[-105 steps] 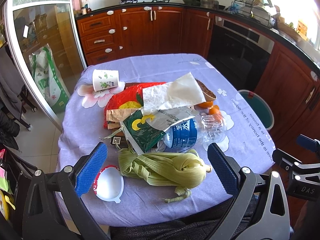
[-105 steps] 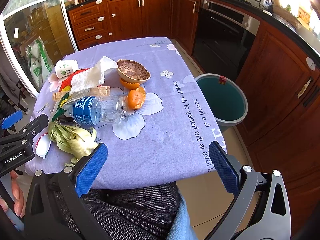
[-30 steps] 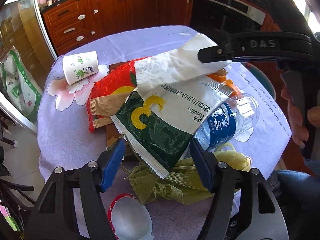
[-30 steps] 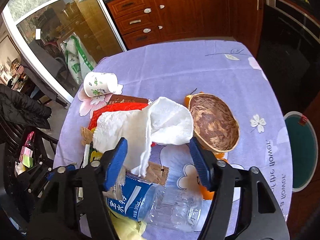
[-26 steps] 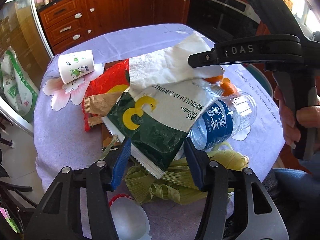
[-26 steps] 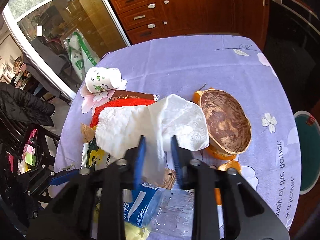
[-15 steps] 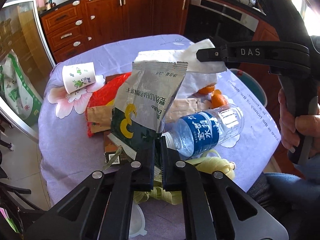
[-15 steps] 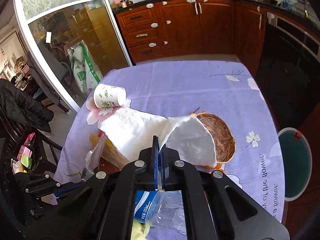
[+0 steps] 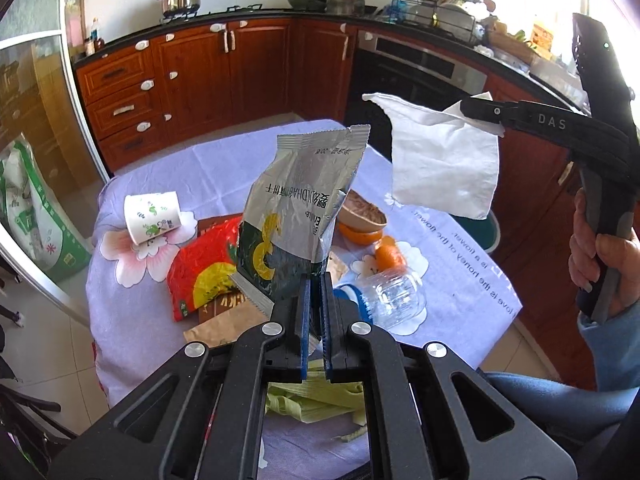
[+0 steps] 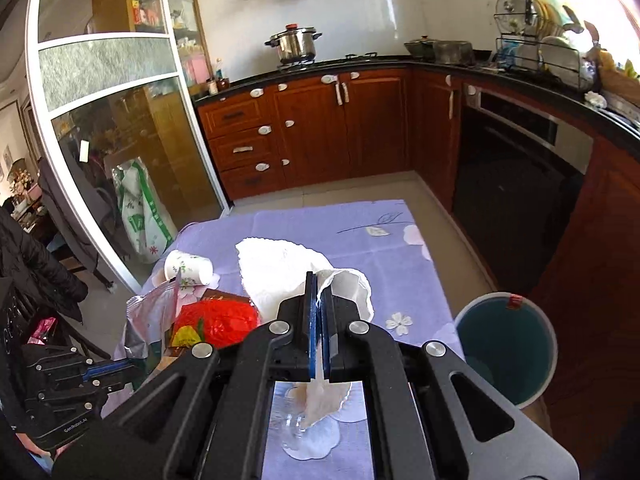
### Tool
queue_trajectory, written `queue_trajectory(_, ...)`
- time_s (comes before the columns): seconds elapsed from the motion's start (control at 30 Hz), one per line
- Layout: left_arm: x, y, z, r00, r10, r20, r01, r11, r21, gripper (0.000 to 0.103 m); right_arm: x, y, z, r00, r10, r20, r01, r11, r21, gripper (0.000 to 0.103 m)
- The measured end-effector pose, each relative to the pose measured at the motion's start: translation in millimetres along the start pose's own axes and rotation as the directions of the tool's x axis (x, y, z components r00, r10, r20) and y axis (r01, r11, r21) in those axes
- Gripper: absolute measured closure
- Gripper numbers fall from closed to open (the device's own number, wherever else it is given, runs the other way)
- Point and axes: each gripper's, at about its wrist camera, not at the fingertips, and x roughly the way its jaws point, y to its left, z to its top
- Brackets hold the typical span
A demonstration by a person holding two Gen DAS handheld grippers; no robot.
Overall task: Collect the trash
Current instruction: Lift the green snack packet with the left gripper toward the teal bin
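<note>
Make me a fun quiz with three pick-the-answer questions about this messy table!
1. Where is the paper cup?
A. lying on its side on the tablecloth
B. in the bin
C. on the counter

2. What colour is the tablecloth?
A. green
B. yellow
C. purple

3. What is the left gripper doing?
A. open over the bottle
B. pinching the snack bag
C. holding the napkin

Answers:
1 A, the cup lies tipped over on a flower print.
2 C, the cloth is light purple with flowers.
3 B, its jaws are shut on the bag's bottom edge; the right gripper has the napkin.
</note>
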Motion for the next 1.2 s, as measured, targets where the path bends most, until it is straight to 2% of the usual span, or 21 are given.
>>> queue_trajectory(0.23, 18.3, -46.5, 38.1, 0.995, -0.104, -0.002, 0.104, 0.992, 0.073, 0.098, -19.6, -78.2, -2.0, 0.99, -0.139, 0.005, 0.138, 0.987, 0.085, 0.101)
queue_trajectory(0.43, 58.3, -93.1, 67.8, 0.979, -0.195, -0.053, 0.201, 0.971, 0.129, 0.098, -2.2, -141.8, -19.3, 0.976, -0.206, -0.064, 0.213, 0.965, 0.154, 0.101)
queue_trajectory(0.7, 122.6, -148.3, 96.3, 0.961, -0.227, -0.159, 0.257, 0.946, 0.197, 0.097, 54.9, -213.2, -52.4, 0.966, -0.169, -0.195, 0.218, 0.939, 0.267, 0.101)
queue_trajectory(0.9, 160.0, -175.0, 113.1, 0.945, -0.244, -0.218, 0.291, 0.932, 0.216, 0.097, 85.7, -241.5, -69.2, 0.954, -0.134, -0.268, 0.216, 0.927, 0.306, 0.097)
queue_trajectory(0.97, 171.0, -183.3, 116.6, 0.94, -0.245, -0.239, 0.299, 0.928, 0.223, 0.097, 91.1, -249.3, -71.6, 0.953, -0.126, -0.277, 0.213, 0.926, 0.311, 0.091)
queue_trajectory(1.03, 182.9, -191.2, 120.9, 0.936, -0.243, -0.256, 0.304, 0.924, 0.233, 0.097, 93.0, -253.4, -73.0, 0.953, -0.127, -0.274, 0.215, 0.923, 0.318, 0.051)
queue_trajectory(1.1, 193.5, -197.5, 123.4, 0.931, -0.245, -0.272, 0.311, 0.92, 0.238, 0.097, 92.2, -255.6, -73.2, 0.954, -0.138, -0.265, 0.222, 0.922, 0.318, 0.04)
queue_trajectory(1.2, 206.1, -206.4, 124.5, 0.922, -0.252, -0.295, 0.327, 0.914, 0.24, 0.097, 88.8, -262.3, -73.4, 0.954, -0.146, -0.263, 0.231, 0.915, 0.332, 0.03)
